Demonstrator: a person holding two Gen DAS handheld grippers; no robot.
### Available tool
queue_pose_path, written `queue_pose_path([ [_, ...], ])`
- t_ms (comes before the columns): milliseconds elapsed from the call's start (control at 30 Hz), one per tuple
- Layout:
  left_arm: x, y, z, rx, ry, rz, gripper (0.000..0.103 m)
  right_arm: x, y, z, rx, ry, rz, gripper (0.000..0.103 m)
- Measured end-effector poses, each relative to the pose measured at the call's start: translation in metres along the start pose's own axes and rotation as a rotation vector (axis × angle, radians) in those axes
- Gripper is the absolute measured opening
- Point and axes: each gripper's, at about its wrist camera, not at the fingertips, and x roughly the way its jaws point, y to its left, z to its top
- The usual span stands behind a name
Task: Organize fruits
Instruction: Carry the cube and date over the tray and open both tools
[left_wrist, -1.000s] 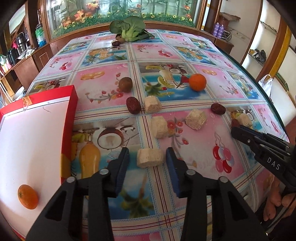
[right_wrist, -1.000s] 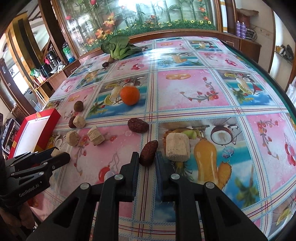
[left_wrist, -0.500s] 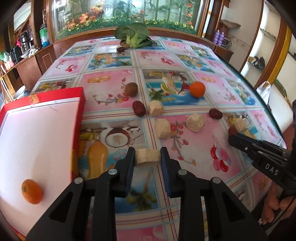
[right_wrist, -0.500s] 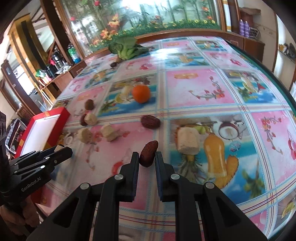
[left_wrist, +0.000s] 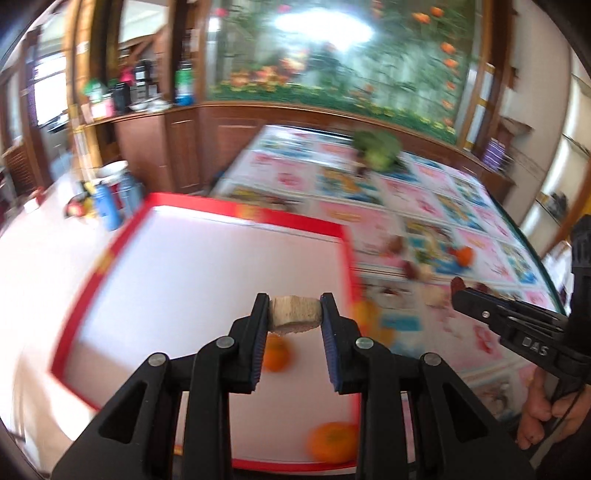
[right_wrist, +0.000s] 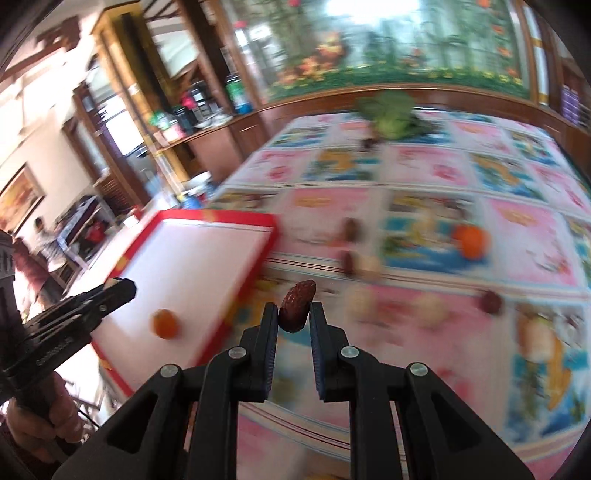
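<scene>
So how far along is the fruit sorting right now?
Early. Done: oranges already lie in the red tray. In hand: the left gripper holds a beige chunk over the tray; the right gripper holds a date. Left: another orange, dates and chunks on the table.

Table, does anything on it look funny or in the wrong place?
The leafy green vegetable at the far end of the table stands out: it sits alone, apart from the fruit. Nearer, an orange and small blurred pieces lie scattered outside the red tray. Nothing looks spilled or broken.
</scene>
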Motion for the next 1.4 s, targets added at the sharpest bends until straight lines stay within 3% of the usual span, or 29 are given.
queue_pose_path([
  [233,0.013,0.052,-0.009,-0.081,0.014,0.104,0.030,0.047,0.061,0.014,-0.110,0.023,0.063,0.015],
  [833,0.044,0.108,-0.023,-0.160,0.103,0.206,0.030,0.130,0.110,0.022,-0.150,0.246,0.120,0.017],
  [900,0.043,0.108,-0.022,-0.161,0.111,0.217,0.037,0.129,0.109,0.020,-0.149,0.267,0.122,0.021],
  [1000,0.037,0.110,-0.021,-0.176,0.101,0.240,0.063,0.116,0.102,0.021,-0.135,0.233,0.142,0.033],
  [1067,0.031,0.111,-0.020,-0.169,0.085,0.266,0.064,0.103,0.093,0.021,-0.117,0.195,0.151,0.042],
  [1233,0.016,0.103,-0.020,-0.156,0.068,0.273,0.064,0.070,0.065,0.019,-0.083,0.121,0.140,0.042],
  [1400,0.011,0.075,-0.021,-0.110,0.070,0.233,0.064,0.038,0.027,0.010,-0.030,0.076,0.106,0.042],
])
